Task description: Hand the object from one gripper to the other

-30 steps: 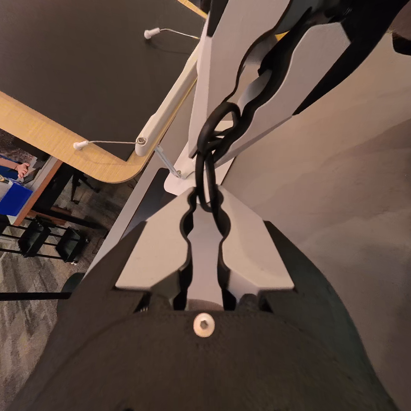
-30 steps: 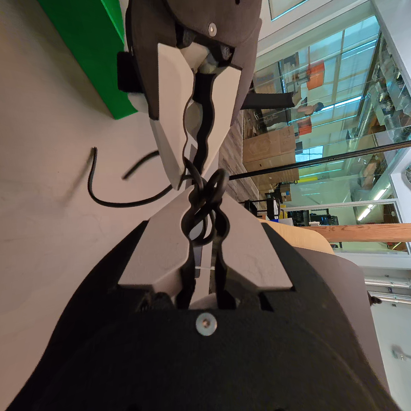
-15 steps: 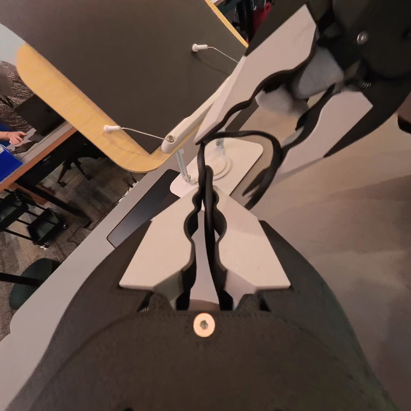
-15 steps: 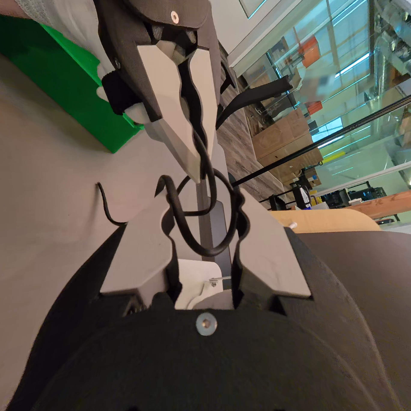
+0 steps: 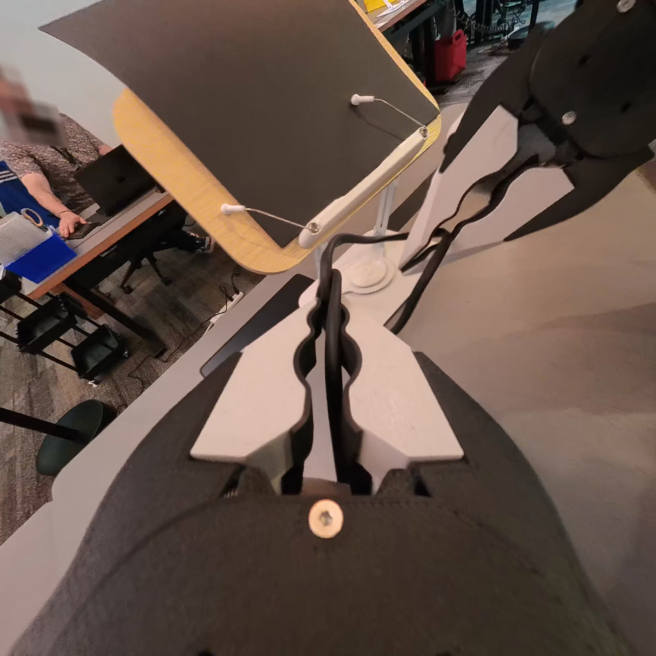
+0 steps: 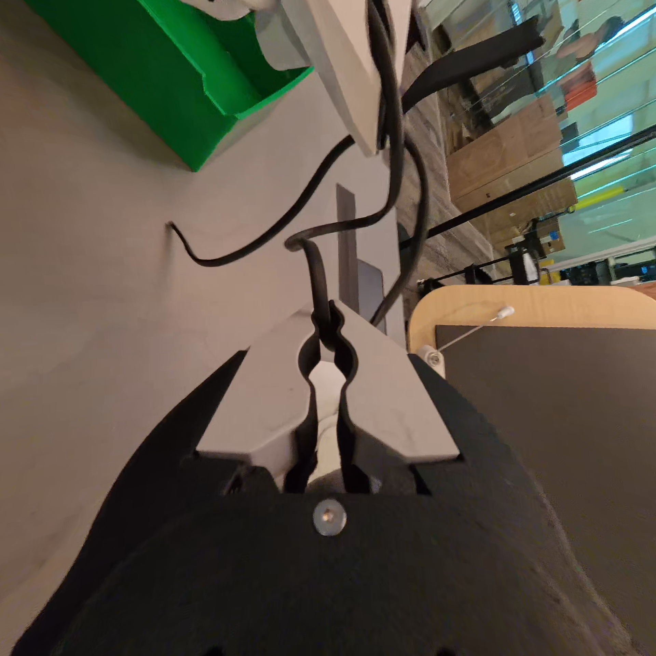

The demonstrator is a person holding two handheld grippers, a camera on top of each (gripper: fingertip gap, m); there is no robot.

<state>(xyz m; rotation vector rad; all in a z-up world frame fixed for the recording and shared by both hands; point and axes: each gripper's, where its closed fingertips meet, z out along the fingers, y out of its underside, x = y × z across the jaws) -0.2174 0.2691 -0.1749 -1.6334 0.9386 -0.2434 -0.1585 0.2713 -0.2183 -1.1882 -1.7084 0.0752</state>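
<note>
Grey tabletop (image 6: 106, 319), green bin (image 6: 170, 81) behind: black cable (image 6: 317, 280) strung between both grippers.
Left gripper (image 5: 328, 309) and right gripper (image 6: 328, 319) each pinch it; light, limp, best gripped at the fingertips.

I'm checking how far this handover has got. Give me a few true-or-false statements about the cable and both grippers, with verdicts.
1. The left gripper is shut on the black cable. True.
2. The right gripper is wide open and empty. False: it is shut on the black cable at its tips.
3. A green bin stands on the table. True.
4. The black cable lies coiled inside the green bin. False: it hangs between the two grippers.
</note>
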